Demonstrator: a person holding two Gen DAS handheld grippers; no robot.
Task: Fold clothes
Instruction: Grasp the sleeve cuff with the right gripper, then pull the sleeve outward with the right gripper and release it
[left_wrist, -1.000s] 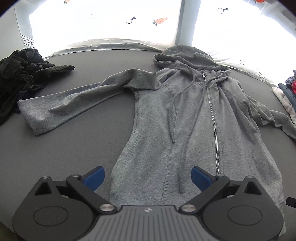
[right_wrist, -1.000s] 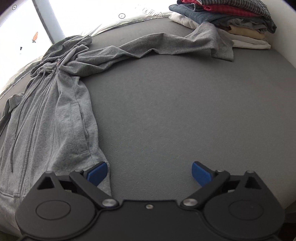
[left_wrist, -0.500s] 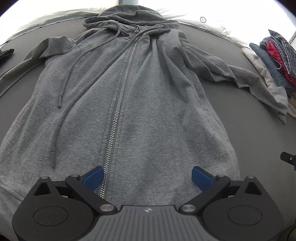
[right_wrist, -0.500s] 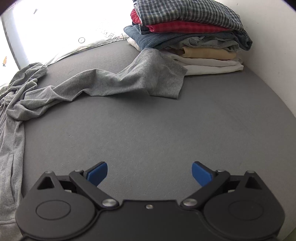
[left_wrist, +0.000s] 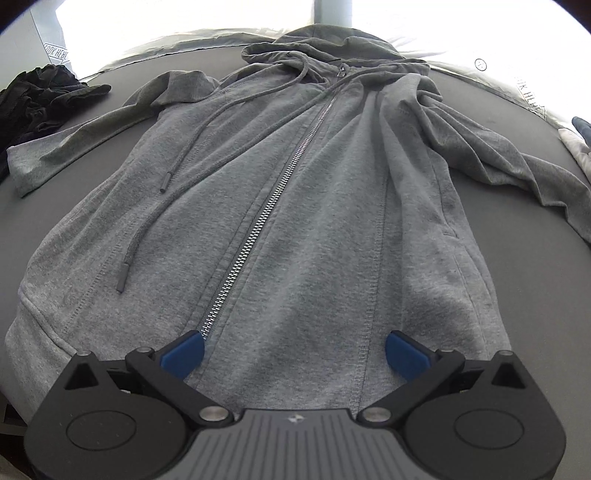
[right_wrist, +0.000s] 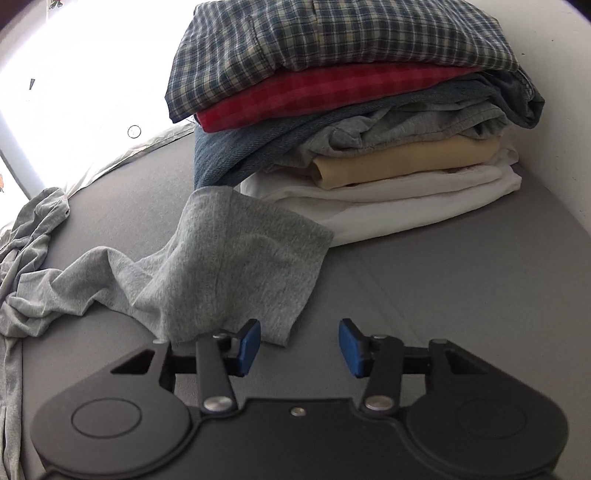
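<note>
Hoodie: the grey zip hoodie (left_wrist: 303, 206) is laid front-up and spread flat on the dark grey bench (right_wrist: 424, 280), zipped shut, hood at the far end, both sleeves stretched out to the sides.
Right sleeve: the cuff (right_wrist: 251, 266) is seen lying rumpled just in front of the stack of folded clothes (right_wrist: 351, 110), touching its lowest white piece.
Handling: the fabric is judged soft, light and limp; it is expected to drape and wrinkle when lifted and to drag a little on the bench. The drawstrings (left_wrist: 173, 158) lie loose and may slide about.
Hold: the sleeve is best taken at the cuff edge, pinched through both layers; the body at the hem or shoulder seam.
Left gripper (left_wrist: 293, 350): held over the hem, jaws spread wide, nothing between them.
Right gripper (right_wrist: 299, 343): jaws parted and empty, the cuff corner just at the left pad.
Change: half a second earlier the right gripper was well short of the cuff with its jaws wider; it has since been brought up to the cuff and partly narrowed. The left view has been swung slightly, so the black garment pile (left_wrist: 37, 99) is again shown.
</note>
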